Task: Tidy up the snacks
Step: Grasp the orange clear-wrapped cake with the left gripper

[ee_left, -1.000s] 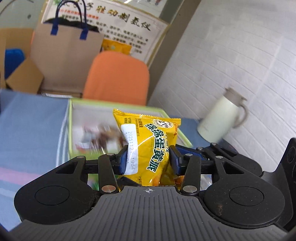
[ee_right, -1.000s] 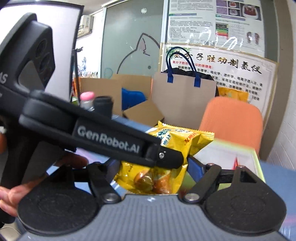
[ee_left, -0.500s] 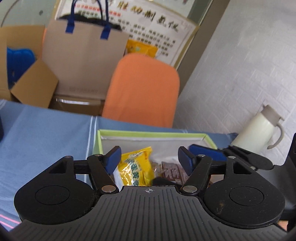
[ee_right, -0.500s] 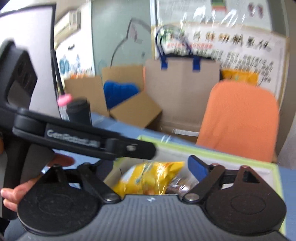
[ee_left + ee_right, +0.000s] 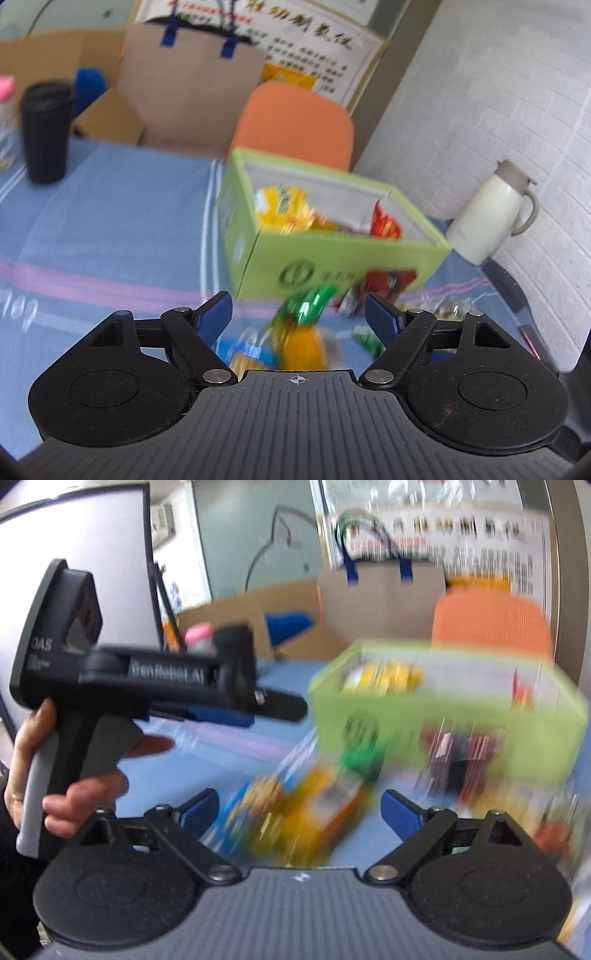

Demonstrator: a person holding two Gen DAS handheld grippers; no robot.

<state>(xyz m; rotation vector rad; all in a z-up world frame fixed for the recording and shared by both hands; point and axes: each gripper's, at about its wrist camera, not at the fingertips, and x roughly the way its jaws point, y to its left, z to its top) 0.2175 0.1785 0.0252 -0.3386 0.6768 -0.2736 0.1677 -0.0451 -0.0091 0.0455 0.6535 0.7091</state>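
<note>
yellow packets (image 5: 284,210) gripped a second ago now lie in the green box (image 5: 332,258); left gripper (image 5: 298,314) fingers opening, right gripper (image 5: 299,812) fingers apart, both empty

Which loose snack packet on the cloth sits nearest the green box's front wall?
The shiny green packet: it lies right below the green box, while the orange packet lies closer to the left gripper.
</note>
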